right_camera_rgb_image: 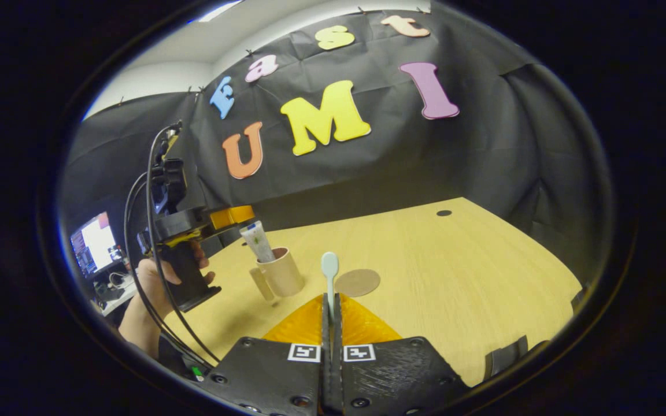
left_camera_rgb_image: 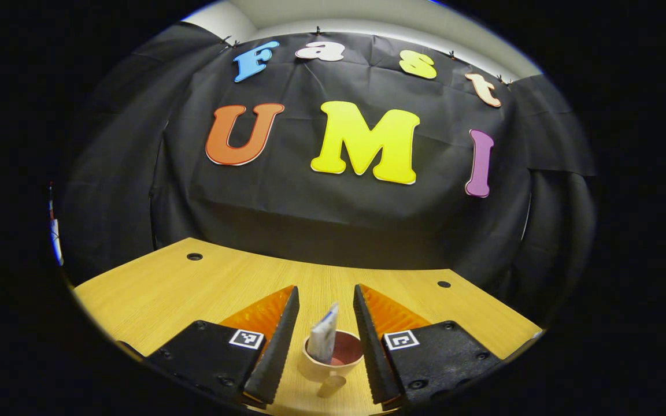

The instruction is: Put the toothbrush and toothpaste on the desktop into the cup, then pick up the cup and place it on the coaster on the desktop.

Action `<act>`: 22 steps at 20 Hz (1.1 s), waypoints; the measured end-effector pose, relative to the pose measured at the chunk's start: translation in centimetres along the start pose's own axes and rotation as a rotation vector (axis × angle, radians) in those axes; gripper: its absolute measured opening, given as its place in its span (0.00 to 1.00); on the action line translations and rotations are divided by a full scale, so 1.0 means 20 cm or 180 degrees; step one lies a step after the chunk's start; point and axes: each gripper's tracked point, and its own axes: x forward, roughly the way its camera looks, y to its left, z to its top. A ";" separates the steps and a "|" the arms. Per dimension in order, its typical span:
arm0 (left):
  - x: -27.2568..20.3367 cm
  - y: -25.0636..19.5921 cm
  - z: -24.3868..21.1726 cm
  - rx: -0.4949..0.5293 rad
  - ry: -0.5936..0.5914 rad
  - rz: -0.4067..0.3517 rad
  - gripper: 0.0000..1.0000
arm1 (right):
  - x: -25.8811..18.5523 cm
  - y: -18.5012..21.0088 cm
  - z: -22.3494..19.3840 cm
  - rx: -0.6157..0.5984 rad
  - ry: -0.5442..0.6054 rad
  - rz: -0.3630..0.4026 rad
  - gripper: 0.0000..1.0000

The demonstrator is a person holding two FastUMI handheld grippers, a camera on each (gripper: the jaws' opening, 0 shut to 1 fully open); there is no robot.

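Note:
A tan cup (left_camera_rgb_image: pixel 333 361) with a handle stands on the wooden desk, with the toothpaste tube (left_camera_rgb_image: pixel 324 338) leaning inside it. My left gripper (left_camera_rgb_image: pixel 326 303) hangs open above the cup, one finger on each side, touching neither cup nor tube. In the right gripper view the same cup (right_camera_rgb_image: pixel 282 273) and tube (right_camera_rgb_image: pixel 258 241) stand left of centre, below the left gripper (right_camera_rgb_image: pixel 232 216) held by a hand. My right gripper (right_camera_rgb_image: pixel 331 301) is shut on the pale green toothbrush (right_camera_rgb_image: pixel 329 274), which points up and forward. The round brown coaster (right_camera_rgb_image: pixel 357 282) lies flat just right of the cup.
The wooden desk (right_camera_rgb_image: pixel 454 271) stretches to the right, with a small dark hole (right_camera_rgb_image: pixel 443 213) near its far edge. Black cloth walls close the back and sides. A lit monitor (right_camera_rgb_image: pixel 93 242) stands off the desk at the far left.

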 end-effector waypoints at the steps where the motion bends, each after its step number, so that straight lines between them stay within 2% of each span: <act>1: -0.01 0.01 0.01 0.0010 0.0001 0.0007 0.67 | 0.02 0.02 0.02 -0.0028 -0.0007 0.0032 0.00; 4: -0.07 0.04 0.06 0.0045 -0.0103 0.0023 0.82 | 0.08 0.13 0.11 -0.0176 -0.0070 0.0159 0.00; 5: -0.09 0.06 0.08 0.0068 -0.0163 0.0056 0.91 | 0.10 0.18 0.15 -0.0233 -0.0110 0.0216 0.00; 6: -0.11 0.09 0.11 0.0089 -0.0206 0.0099 0.87 | 0.12 0.24 0.20 -0.0292 -0.0160 0.0280 0.00; 7: -0.13 0.11 0.12 0.0098 -0.0242 0.0132 0.99 | 0.15 0.29 0.27 -0.0386 -0.0241 0.0331 0.00; 9: -0.18 0.15 0.15 0.0071 -0.0293 0.0169 0.98 | 0.22 0.39 0.39 -0.0579 -0.0413 0.0411 0.00; 12: -0.25 0.22 0.16 0.0059 -0.0307 0.0233 0.98 | 0.35 0.57 0.53 -0.0633 -0.0558 0.0627 0.00; 16: -0.36 0.33 0.17 0.0077 -0.0343 0.0372 0.98 | 0.57 0.74 0.70 -0.0768 -0.0748 0.0741 0.00; 17: -0.38 0.35 0.18 0.0075 -0.0352 0.0385 0.89 | 0.63 0.77 0.72 -0.0810 -0.0793 0.0750 0.00; 18: -0.40 0.37 0.18 0.0104 -0.0358 0.0396 0.98 | 0.69 0.80 0.73 -0.0846 -0.0825 0.0732 0.00; 22: -0.48 0.50 0.13 0.0221 -0.0358 0.0545 0.98 | 0.86 0.87 0.71 -0.0804 -0.0915 0.0705 0.00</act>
